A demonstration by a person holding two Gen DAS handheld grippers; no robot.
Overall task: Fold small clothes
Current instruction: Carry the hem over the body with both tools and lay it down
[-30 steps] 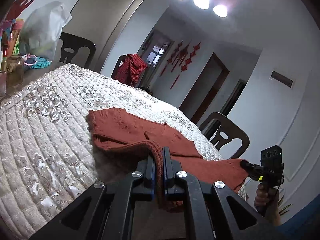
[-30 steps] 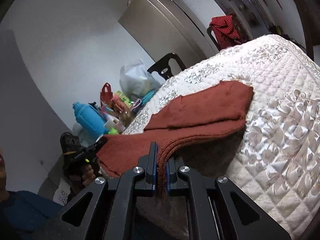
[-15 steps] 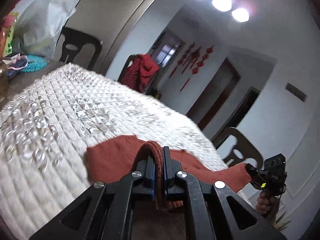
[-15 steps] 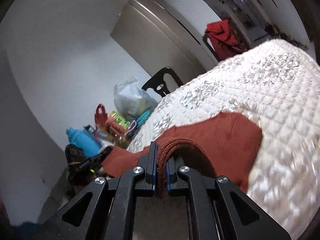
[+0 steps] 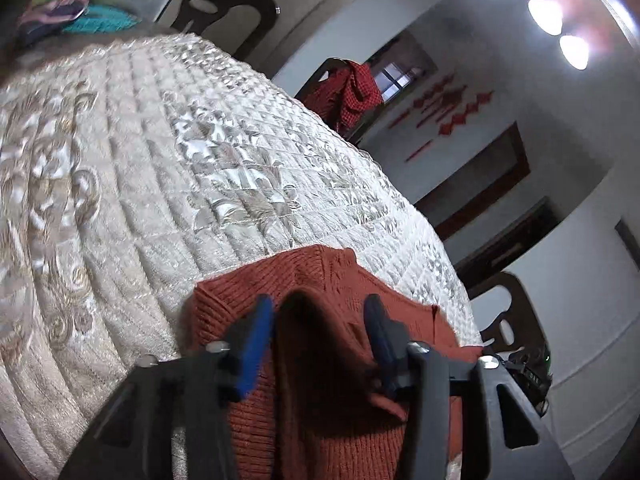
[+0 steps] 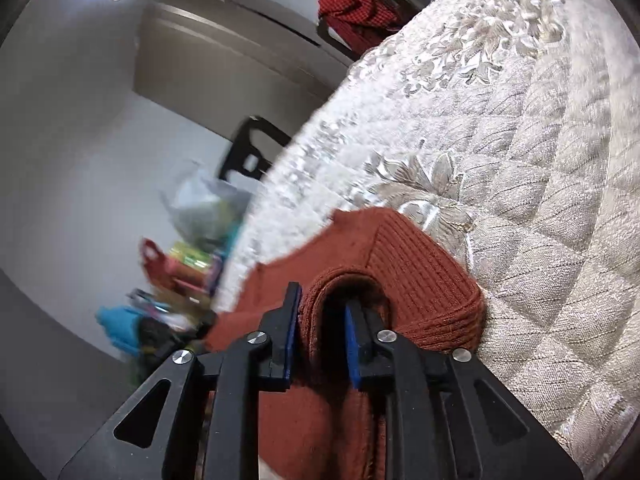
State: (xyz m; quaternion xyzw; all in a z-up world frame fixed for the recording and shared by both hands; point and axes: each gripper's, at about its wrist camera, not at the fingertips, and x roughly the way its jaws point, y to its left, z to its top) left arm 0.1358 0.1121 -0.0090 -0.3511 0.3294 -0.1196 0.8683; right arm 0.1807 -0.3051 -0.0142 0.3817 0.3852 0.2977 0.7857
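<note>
A rust-red knitted sweater point(image 5: 320, 280) lies folded over on the quilted table cover. My left gripper point(image 5: 318, 320) is open, its blue-padded jaws apart on either side of a raised fold of the sweater. In the right wrist view the same sweater point(image 6: 420, 280) lies under my right gripper point(image 6: 322, 316), which is also open with a loop of the knit standing loose between the jaws. The lower part of the sweater is hidden behind both grippers.
The cream quilted cover point(image 5: 160, 160) spreads over the table. Dark chairs point(image 5: 224, 12) stand around it, one draped with red checked cloth point(image 5: 352, 88). A plastic bag point(image 6: 204, 204) and colourful clutter point(image 6: 180, 264) sit at the far end.
Both grippers carried the sweater's edge forward over the rest of it and lowered. Both have opened and let go of the fold they pinched before.
</note>
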